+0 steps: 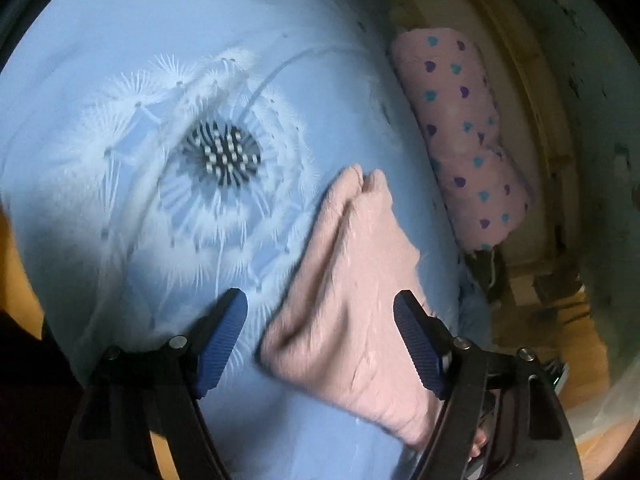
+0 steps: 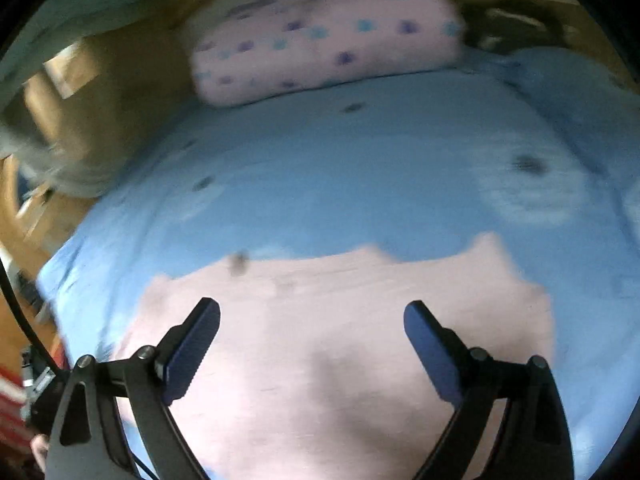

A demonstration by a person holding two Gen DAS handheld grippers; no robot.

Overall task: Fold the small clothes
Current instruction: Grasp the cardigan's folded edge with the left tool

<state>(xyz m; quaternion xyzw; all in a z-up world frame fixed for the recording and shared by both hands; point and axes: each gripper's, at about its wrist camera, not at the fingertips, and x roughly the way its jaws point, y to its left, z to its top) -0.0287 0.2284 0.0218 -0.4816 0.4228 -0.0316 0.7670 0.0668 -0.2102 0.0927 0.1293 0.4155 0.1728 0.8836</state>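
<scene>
pink garment spread on the blue bed

left wrist view: the pale pink fuzzy knit garment (image 1: pixel 352 292) lies bunched on a light blue dandelion-print bedsheet (image 1: pixel 120 80). the left hand-held gripper (image 1: pixel 320 340) is partly open, the cloth between its blue pads without being pinched. a pink heart-dotted pillow (image 1: pixel 460 136) lies beyond.

right wrist view, blurred: the garment (image 2: pixel 320 340) lies flat on the sheet (image 2: pixel 360 160) beneath the right hand-held gripper (image 2: pixel 312 344), spread wide and holding nothing. the pillow (image 2: pixel 328 40) sits at the far edge.
</scene>
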